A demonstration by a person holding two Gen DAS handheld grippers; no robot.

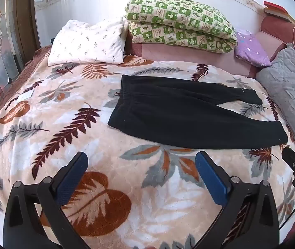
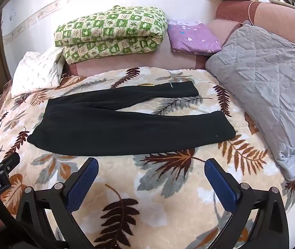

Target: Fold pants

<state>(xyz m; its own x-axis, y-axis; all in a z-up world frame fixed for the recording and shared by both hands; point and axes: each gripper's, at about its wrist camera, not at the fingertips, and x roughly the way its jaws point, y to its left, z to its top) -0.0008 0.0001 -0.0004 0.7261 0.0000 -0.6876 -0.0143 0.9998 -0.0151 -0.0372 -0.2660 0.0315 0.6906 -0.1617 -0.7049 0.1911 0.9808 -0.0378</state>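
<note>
A pair of black fleece pants (image 1: 191,112) is laid flat on a plush cream blanket printed with brown, rust and grey leaves (image 1: 81,128). The waistband is turned to the left, and both legs are stretched out to the right; the far leg is angled away from the near one, so that a wedge of blanket is shown between the two cuffs.

The left gripper (image 1: 141,166), with black arms and blue finger pads (image 1: 70,178), is held above the blanket on the near side of the pants, apart from the fabric. Its jaws are spread wide and nothing is gripped between them. The right gripper (image 2: 150,169) is held likewise near the lower edge of the pants (image 2: 114,122), its blue pads (image 2: 220,182) set wide apart with nothing held and no contact with the cloth.

Behind the pants, a white pillow with a small twig print (image 1: 87,41), a folded green-and-cream checked quilt (image 1: 180,22) and a folded purple flowered cloth (image 1: 251,47) are ranged along the wall. A grey quilted pillow (image 2: 269,83) is placed to the right of the pant legs.
</note>
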